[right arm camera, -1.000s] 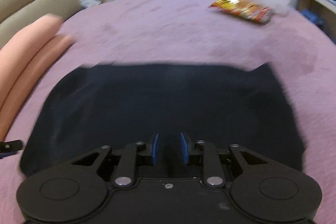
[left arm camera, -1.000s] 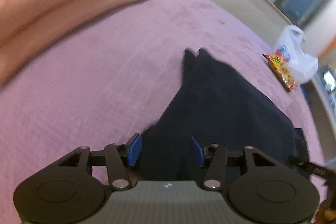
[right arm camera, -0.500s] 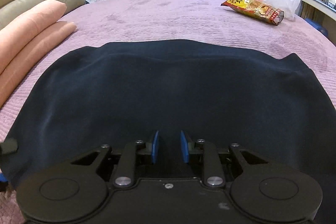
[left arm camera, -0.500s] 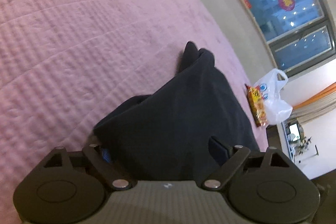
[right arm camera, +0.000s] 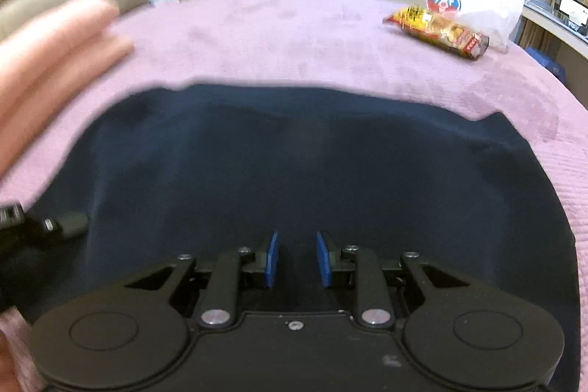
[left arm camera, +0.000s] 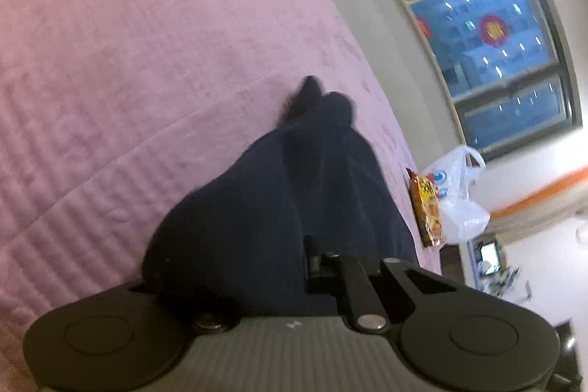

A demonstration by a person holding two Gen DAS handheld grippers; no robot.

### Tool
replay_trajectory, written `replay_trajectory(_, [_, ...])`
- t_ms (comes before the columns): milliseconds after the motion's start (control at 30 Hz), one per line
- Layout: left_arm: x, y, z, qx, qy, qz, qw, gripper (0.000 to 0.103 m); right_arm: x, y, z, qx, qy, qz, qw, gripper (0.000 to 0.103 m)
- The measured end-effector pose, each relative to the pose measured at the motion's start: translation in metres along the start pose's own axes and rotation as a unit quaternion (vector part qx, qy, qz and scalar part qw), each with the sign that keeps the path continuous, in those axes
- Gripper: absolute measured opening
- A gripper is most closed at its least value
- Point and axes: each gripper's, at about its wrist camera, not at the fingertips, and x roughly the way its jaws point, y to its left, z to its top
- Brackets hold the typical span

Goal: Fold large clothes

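Now soft navy garment (right arm camera: 312,164) spread on ribbed mauve bed (right arm camera: 294,35), left gripper (left arm camera: 257,267) just clenched on bunched cloth, right gripper (right arm camera: 296,259) fingers grasping its near hem.

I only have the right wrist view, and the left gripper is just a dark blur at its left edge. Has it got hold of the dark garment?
Observer: Yes. In the left wrist view the left gripper has just been closing its jaws, and they are now shut on a bunched edge of the dark garment.
Operator: Are both its fingers clear of the fabric?
Observer: No. Cloth drapes over one and hides it; only the other finger shows.
Operator: How does the cloth's far end lie on that side?
Observer: The far corner bunches into two small peaks on the purple bedspread, not flat.
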Motion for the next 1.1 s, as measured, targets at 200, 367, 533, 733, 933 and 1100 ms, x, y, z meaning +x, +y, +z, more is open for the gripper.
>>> replay_trajectory(200, [-0.009,-0.095,-0.012,0.145,-0.012,-0.057,0.9877,0.01,0.008,-0.021,-0.006,0.046,0.0,0.054,0.997,0.029])
replay_trajectory(367, [0.016,-0.188,-0.058,0.268,0.032,-0.132,0.9538,0.011,0.012,-0.057,-0.004,0.114,0.012,0.137,0.984,0.027])
replay_trajectory(533, [0.046,-0.246,-0.108,0.318,0.107,-0.21,0.9185,0.011,-0.008,-0.141,-0.004,0.231,-0.007,0.177,0.957,0.021])
replay_trajectory(733, [0.104,-0.267,-0.201,0.433,0.197,-0.134,0.8692,0.011,-0.042,-0.24,-0.002,0.188,-0.024,0.051,0.981,0.023])
replay_trajectory(933, [0.118,-0.278,-0.278,0.575,0.177,-0.055,0.7971,0.015,-0.041,-0.286,0.009,0.127,-0.025,0.009,0.992,0.026])
replay_trajectory(1100, [0.103,-0.284,-0.287,0.593,0.186,-0.075,0.7799,0.019,-0.05,-0.272,0.049,0.074,-0.08,0.066,0.992,0.029])
